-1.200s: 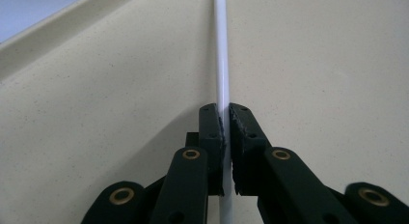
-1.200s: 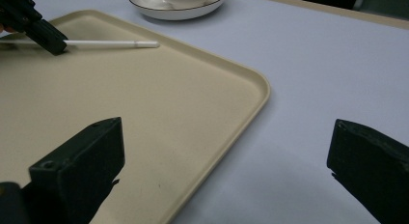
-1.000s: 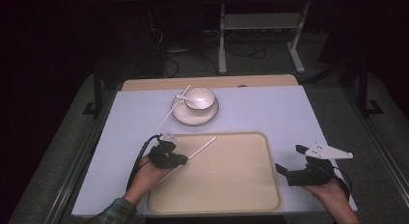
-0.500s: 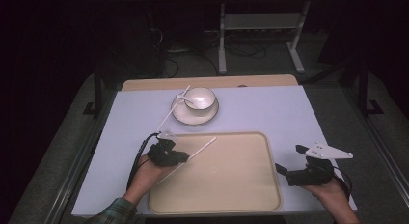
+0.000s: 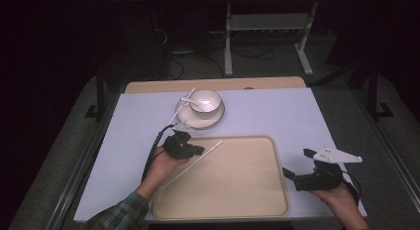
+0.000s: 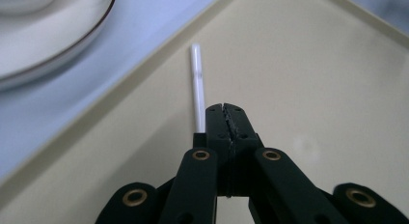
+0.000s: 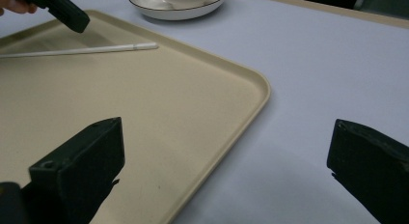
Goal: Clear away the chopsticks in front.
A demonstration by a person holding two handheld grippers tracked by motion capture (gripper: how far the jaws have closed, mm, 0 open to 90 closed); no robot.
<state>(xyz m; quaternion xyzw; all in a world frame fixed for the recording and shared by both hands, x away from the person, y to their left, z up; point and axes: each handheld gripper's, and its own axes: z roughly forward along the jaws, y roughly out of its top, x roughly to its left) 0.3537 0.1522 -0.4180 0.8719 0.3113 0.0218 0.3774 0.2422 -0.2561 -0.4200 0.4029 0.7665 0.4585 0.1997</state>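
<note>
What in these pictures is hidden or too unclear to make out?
- White stick, high view: its near end passes behind the left tool.
- Bowl contents, high view: too small to tell.
- Plate, left gripper view: cut off by the edge, blurred.
- Tray, right gripper view: cut off by the edge.

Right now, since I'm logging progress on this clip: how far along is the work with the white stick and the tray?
Done: the white stick lies in the tray. In hand: nothing. The left gripper has just closed its jaws, empty, beside the stick, and the right gripper waits open by the tray's corner. Probably left: what looks like a second stick by the bowl on its plate.
</note>
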